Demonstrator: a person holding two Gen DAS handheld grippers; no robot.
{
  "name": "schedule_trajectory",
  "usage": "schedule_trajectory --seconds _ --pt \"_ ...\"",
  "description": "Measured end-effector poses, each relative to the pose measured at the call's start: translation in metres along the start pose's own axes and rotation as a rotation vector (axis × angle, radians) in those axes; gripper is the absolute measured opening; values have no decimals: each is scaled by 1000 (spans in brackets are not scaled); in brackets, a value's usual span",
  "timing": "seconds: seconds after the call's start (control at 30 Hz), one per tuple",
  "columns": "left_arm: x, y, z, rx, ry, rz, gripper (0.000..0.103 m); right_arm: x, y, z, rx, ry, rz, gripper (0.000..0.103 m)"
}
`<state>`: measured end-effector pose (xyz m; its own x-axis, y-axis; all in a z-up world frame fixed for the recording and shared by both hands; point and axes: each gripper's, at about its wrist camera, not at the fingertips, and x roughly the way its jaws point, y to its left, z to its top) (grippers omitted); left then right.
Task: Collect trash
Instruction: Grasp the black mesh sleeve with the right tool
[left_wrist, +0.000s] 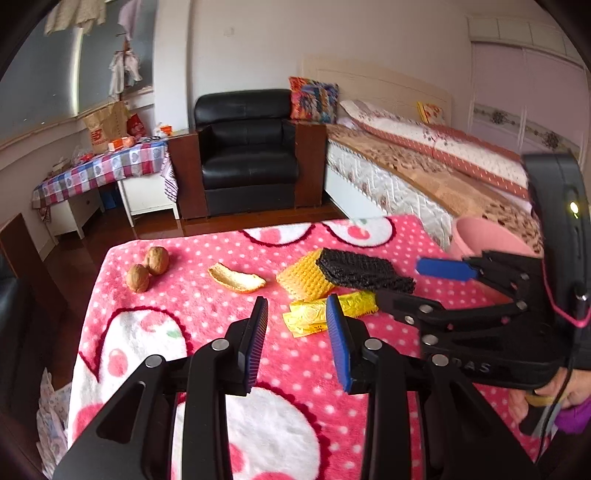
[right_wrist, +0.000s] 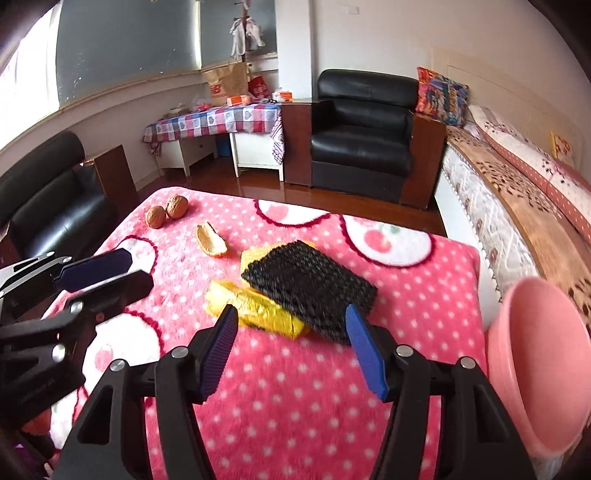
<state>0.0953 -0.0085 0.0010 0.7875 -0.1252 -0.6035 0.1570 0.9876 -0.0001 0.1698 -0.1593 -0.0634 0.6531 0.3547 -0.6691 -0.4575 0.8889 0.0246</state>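
1. Nearest me, the left gripper (left_wrist: 297, 334) hovers at lower centre of its own view with its jaws apart and nothing between them.
2. The right gripper (right_wrist: 291, 339) sits at lower centre of its view, jaws spread wide and empty, just short of the litter. Neither tool holds anything, so I judge the collecting has barely started, or sits between picks.
3. A pink bin (right_wrist: 539, 365) stands at the right edge, beside the pink dotted blanket (right_wrist: 295, 424); its inside is hidden, so I cannot tell what has gone in.
4. Mid-frame lie one crumpled gold wrapper (right_wrist: 255, 308) and one yellow-and-black scouring sponge (right_wrist: 314, 284), touching, the sponge partly over the wrapper.
5. Further up, left of centre, lies one piece of orange peel (right_wrist: 210, 240), apart from the rest.
6. Farthest, upper left on the blanket, two walnuts (right_wrist: 166, 212) rest side by side.
7. By my count three or more pieces are left to gather.
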Motion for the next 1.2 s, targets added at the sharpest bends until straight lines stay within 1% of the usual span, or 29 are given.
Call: schedule_trajectory --seconds 0.1,0.17,0.23,0.27,0.3,0.33,0.37,0.4,0.47,0.57,0.6,0.7,0.73,0.8,0.87,0.9,0.97,1.03,1.1,1.17,1.2 --pt "10 -2 -1 33 31 -17 33 19 2 6 -31 31 6 63" --pt "17 -1 -1 39 55 -50 33 32 1 8 -35 56 2 63" --pt "24 0 -2 47 72 -63 33 40 -3 9 -12 75 9 58" --pt "27 -1 -2 54 80 -62 33 43 -4 9 0 81 7 49" --pt "31 -2 -2 62 89 -61 33 46 -6 9 13 89 4 38" --pt "34 -2 -3 70 95 -61 33 49 -10 8 33 97 6 33" --pt "36 -3 -3 78 98 -62 33 50 -15 7 60 99 14 23" --pt "39 -4 -2 84 102 -61 33 50 -19 5 85 99 15 16" --pt "46 -2 -2 80 114 -63 33 47 -27 2 127 91 24 11" --pt "53 8 2 13 130 -79 33 35 -42 -2 205 61 37 11" --pt "56 12 3 -11 132 -73 33 31 -46 -4 224 53 36 11" --pt "62 23 9 -79 126 -24 33 22 -56 -8 275 38 52 10" --pt "63 26 11 -105 126 -33 33 18 -60 -10 302 31 75 10" --pt "63 26 14 -137 135 -86 33 10 -68 -14 366 16 138 10" --pt "64 20 17 -114 137 -116 33 2 -75 -18 425 11 194 10" --pt "65 15 18 -90 134 -113 33 -2 -79 -21 457 10 226 10" --pt "71 11 22 -68 129 -102 33 -9 -84 -25 493 7 257 10" --pt "81 15 24 -93 137 -80 33 -17 -86 -28 505 5 264 10" --pt "93 21 24 -134 166 -67 33 -25 -88 -33 499 1 251 10" --pt "101 24 20 -160 209 -71 33 -30 -86 -37 491 1 240 10" --pt "102 24 17 -165 231 -87 33 -32 -86 -39 491 2 237 10"
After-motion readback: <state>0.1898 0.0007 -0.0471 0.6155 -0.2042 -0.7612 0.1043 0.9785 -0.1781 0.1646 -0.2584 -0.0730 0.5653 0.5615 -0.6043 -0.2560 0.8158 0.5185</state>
